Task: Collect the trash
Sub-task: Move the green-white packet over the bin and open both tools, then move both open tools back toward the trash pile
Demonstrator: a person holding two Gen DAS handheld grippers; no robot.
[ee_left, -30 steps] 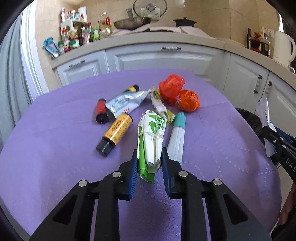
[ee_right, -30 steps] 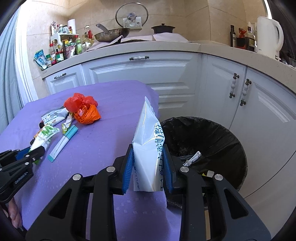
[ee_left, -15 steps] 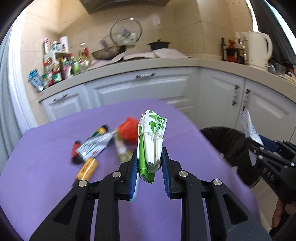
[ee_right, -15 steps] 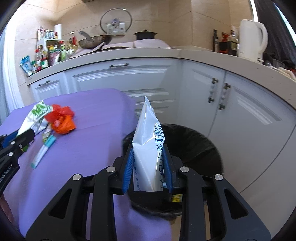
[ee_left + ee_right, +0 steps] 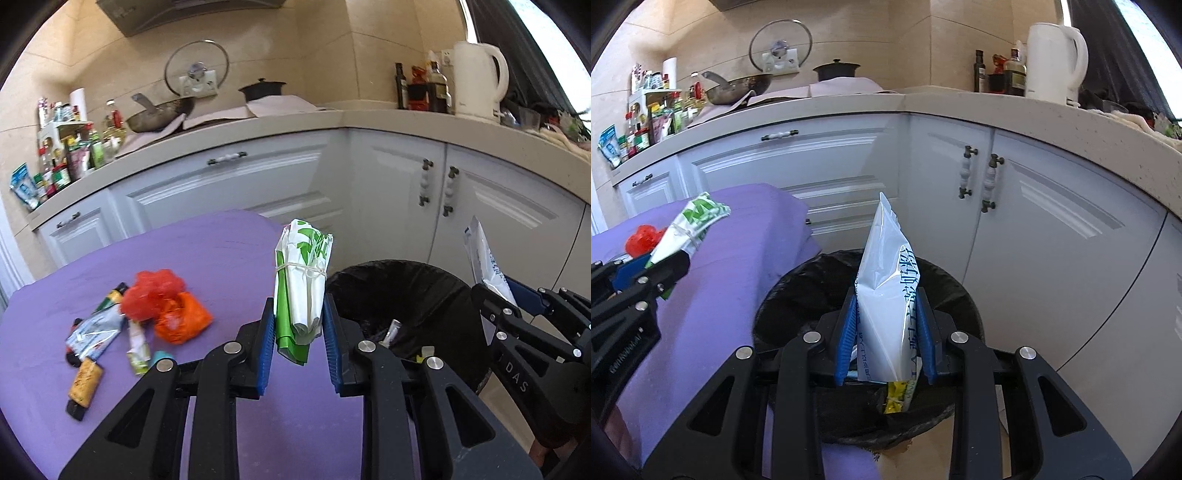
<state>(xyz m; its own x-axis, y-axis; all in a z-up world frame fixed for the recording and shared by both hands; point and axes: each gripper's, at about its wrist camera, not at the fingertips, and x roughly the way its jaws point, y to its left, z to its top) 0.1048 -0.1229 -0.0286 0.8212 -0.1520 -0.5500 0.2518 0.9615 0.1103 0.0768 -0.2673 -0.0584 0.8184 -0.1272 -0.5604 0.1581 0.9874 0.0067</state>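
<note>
My left gripper (image 5: 299,328) is shut on a green-and-white wrapper roll (image 5: 301,284) tied with a rubber band, held above the right edge of the purple table (image 5: 229,254). The black-lined trash bin (image 5: 402,291) sits just to its right. My right gripper (image 5: 886,325) is shut on a white pouch with blue print (image 5: 886,295), held upright directly over the bin (image 5: 798,291). In the right wrist view the left gripper (image 5: 670,264) shows at the left with the wrapper roll (image 5: 694,225).
On the table lie red and orange plastic bags (image 5: 166,306), a silver tube (image 5: 94,332), a yellow-labelled bottle (image 5: 85,380) and small sachets (image 5: 138,347). White cabinets (image 5: 1034,221) stand behind the bin. The counter holds a kettle (image 5: 476,81), a pan and bottles.
Both grippers have swung to the right toward the bin with their loads. The wrapper roll has come off the table and up. The pouch has come from beside the bin to over its opening.
</note>
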